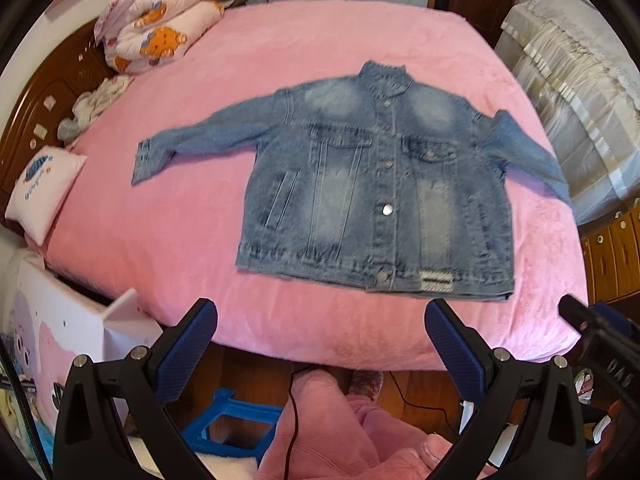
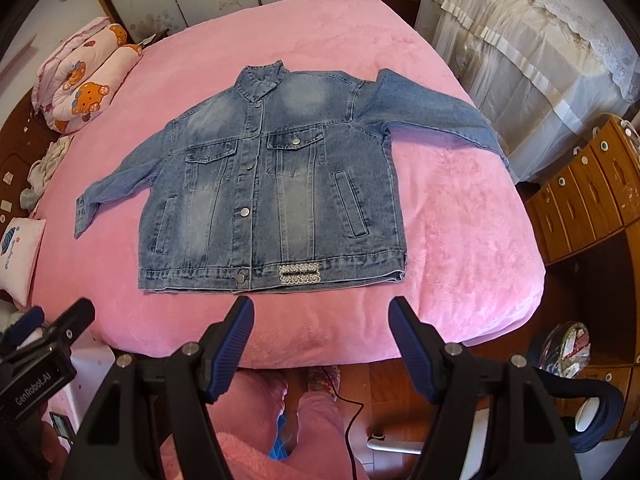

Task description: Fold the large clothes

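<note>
My denim jacket (image 1: 376, 184) lies flat and face up on the pink bed (image 1: 168, 216), buttoned, collar pointing away from me and hem nearest me. Its body runs lengthwise straight away from my tongs, while the 2 sleeves spread out across the bed to either side, so the widest line of the garment lies crosswise to my reach.

My left tongs (image 1: 320, 336) are spread wide and hold nothing, hovering off the near edge of the bed just short of the hem. My right tongs (image 2: 322, 332) are also spread and empty, close to the hem near the patch label (image 2: 300, 274).

The left sleeve (image 1: 192, 140) stretches toward the headboard side, so I judge my left tongs the nearer for it. The right sleeve (image 2: 432, 112) angles off toward the bed's right edge, its cuff seeming to hang over, which suits my right tongs.

The bedcover is plush and soft. A rolled cartoon quilt (image 1: 160, 28) and a small pillow (image 1: 44, 188) sit well apart from the jacket, and wooden drawers (image 2: 588, 184) stand to the right.
</note>
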The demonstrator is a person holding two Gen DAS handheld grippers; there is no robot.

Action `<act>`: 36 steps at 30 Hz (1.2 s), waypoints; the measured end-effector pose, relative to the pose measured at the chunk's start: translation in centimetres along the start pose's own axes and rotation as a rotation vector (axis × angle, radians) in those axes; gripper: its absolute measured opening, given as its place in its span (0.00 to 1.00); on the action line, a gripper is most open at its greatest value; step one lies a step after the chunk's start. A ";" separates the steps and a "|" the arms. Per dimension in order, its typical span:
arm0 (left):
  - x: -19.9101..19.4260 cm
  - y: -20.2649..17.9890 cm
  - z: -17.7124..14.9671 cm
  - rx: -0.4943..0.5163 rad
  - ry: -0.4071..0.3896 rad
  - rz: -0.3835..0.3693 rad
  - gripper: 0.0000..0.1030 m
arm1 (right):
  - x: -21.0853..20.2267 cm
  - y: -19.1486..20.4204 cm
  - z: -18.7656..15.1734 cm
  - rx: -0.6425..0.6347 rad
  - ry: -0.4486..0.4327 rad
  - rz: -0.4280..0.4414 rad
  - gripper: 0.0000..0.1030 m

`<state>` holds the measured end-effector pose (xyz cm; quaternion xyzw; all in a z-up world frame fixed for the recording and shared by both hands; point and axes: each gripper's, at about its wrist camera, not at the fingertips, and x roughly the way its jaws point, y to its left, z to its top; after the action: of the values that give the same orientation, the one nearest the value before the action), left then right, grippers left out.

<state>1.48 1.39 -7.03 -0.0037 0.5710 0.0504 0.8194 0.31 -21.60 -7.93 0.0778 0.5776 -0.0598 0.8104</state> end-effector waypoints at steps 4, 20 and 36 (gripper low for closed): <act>1.6 0.9 -0.6 -0.041 0.047 -0.045 0.96 | 1.1 -0.2 0.0 0.007 0.008 0.005 0.68; 8.1 4.7 1.4 0.090 0.009 -0.088 0.96 | 6.2 0.5 1.7 0.085 0.159 0.030 0.68; 20.6 20.2 11.8 -0.030 0.141 -0.152 0.96 | 11.2 10.5 7.4 0.143 0.132 -0.060 0.68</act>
<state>17.87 23.81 -21.20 -0.0631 0.6246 -0.0039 0.7784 12.84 -12.79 -15.57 0.1220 0.6258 -0.1200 0.7609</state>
